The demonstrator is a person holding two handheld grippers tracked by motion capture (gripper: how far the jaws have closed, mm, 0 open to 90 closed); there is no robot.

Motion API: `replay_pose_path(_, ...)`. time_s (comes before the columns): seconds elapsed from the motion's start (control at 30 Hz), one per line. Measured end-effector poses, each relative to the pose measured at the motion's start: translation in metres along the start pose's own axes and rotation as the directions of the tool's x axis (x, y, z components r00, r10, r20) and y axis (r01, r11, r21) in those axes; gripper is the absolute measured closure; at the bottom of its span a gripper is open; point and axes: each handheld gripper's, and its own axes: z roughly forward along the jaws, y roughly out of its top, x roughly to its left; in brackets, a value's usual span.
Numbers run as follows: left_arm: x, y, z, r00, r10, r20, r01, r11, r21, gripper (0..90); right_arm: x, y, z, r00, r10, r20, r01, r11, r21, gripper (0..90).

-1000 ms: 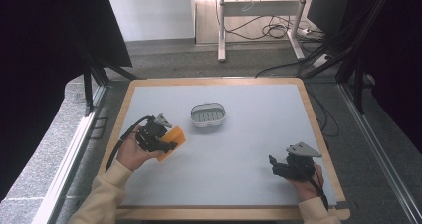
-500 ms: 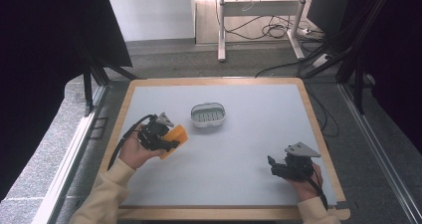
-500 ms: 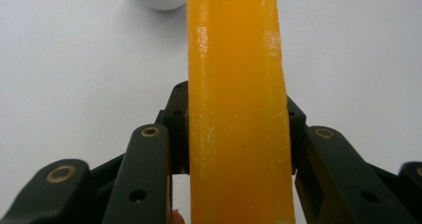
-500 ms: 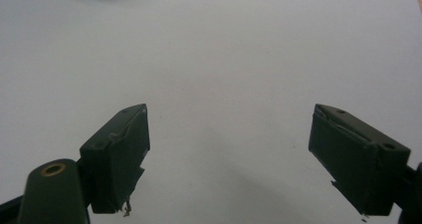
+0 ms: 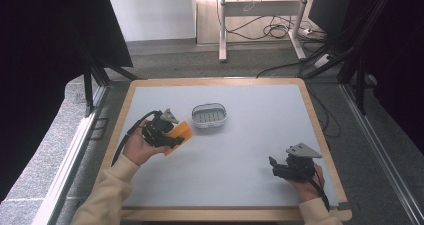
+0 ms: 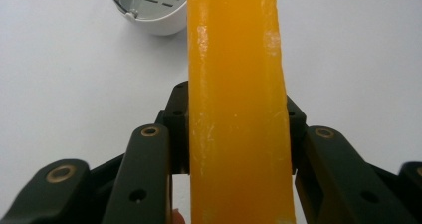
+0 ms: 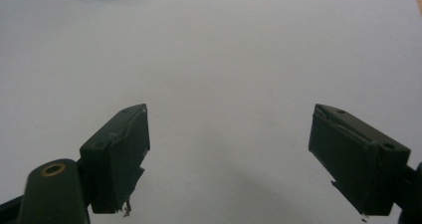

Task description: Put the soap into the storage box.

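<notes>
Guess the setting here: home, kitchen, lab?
Likely a lab or recording workspace: a framed grey table on bare floor, loose cables behind it, dark curtains at the sides.

On the white desk [image 5: 240, 150] with a wooden rim, the left gripper [image 5: 167, 132] holds an orange block [image 5: 179, 133] just beside a small white slotted tray [image 5: 209, 115], while the right gripper [image 5: 280, 167] rests well apart near the desk's front right corner, its jaws pointing left.
</notes>
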Motion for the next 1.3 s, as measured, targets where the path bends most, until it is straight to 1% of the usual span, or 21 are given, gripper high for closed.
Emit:
replay_pose_path(0.1,0.001,0.003,-0.001,1.0,0.008,0.0,-0.008,1.0,0.003,61.5,0.0,0.0,0.0,1.0,0.0,0.002,0.0,1.0,-0.001,16.6)
replay_pose_path(0.23,0.003,0.007,0.0,1.0,0.0,0.006,0.0,1.0,-0.002,61.6,0.0,0.0,0.001,1.0,0.0,0.004,0.0,1.0,0.0,16.6)
replay_pose_path(0.33,0.004,0.01,0.0,1.0,0.0,0.001,0.0,1.0,-0.002,61.6,0.0,0.0,0.0,1.0,0.0,0.005,0.0,1.0,0.0,16.5)
replay_pose_path(0.4,0.004,0.013,-0.001,0.9999,0.009,0.005,-0.009,1.0,-0.003,61.6,0.0,0.0,0.0,1.0,0.001,0.005,-0.001,1.0,-0.001,16.5)
replay_pose_path(0.53,0.004,0.019,-0.002,0.9998,0.019,-0.002,-0.019,0.9998,-0.006,61.5,0.0,0.0,0.001,1.0,0.001,0.005,-0.001,1.0,0.001,16.5)
replay_pose_path(0.57,0.004,0.02,-0.002,0.9999,0.015,-0.005,-0.015,0.9998,-0.013,61.6,0.0,-0.001,0.001,1.0,0.0,0.006,0.0,1.0,0.002,16.5)
replay_pose_path(0.6,0.004,0.021,-0.002,0.9998,0.022,-0.005,-0.022,0.9997,-0.012,61.6,0.0,-0.001,0.001,1.0,0.0,0.006,0.0,1.0,0.002,16.5)
replay_pose_path(0.7,0.006,0.026,-0.001,0.9995,0.024,-0.021,-0.024,0.9996,-0.014,61.6,-0.001,-0.001,0.001,0.9999,-0.001,0.013,0.001,1.0,0.006,16.3)
replay_pose_path(0.8,0.006,0.03,-0.001,0.9994,0.028,-0.019,-0.028,0.9995,-0.017,61.6,-0.001,-0.001,0.001,0.9999,0.002,0.016,-0.002,1.0,0.009,16.3)
replay_pose_path(0.87,0.007,0.033,-0.001,0.999,0.039,-0.02,-0.039,0.9991,-0.013,61.6,-0.001,-0.001,0.001,0.9999,0.001,0.016,-0.001,1.0,0.008,16.3)
replay_pose_path(1.0,0.008,0.035,0.0,0.9985,0.048,-0.027,-0.049,0.9986,-0.019,61.6,0.0,-0.001,0.002,0.9999,-0.001,0.015,0.001,1.0,0.011,16.3)
replay_pose_path(1.03,0.008,0.035,0.0,0.9986,0.045,-0.026,-0.046,0.9987,-0.023,61.6,0.0,-0.001,0.002,0.9999,-0.002,0.015,0.002,1.0,0.013,16.3)
replay_pose_path(1.1,0.009,0.036,0.001,0.9983,0.054,-0.023,-0.054,0.9984,-0.019,61.6,0.001,-0.001,0.002,0.9999,-0.004,0.014,0.004,1.0,0.014,16.3)
replay_pose_path(1.3,0.009,0.039,0.002,0.9977,0.062,-0.026,-0.063,0.9978,-0.02,61.6,0.001,-0.001,0.002,0.9999,-0.003,0.015,0.003,1.0,0.014,16.3)
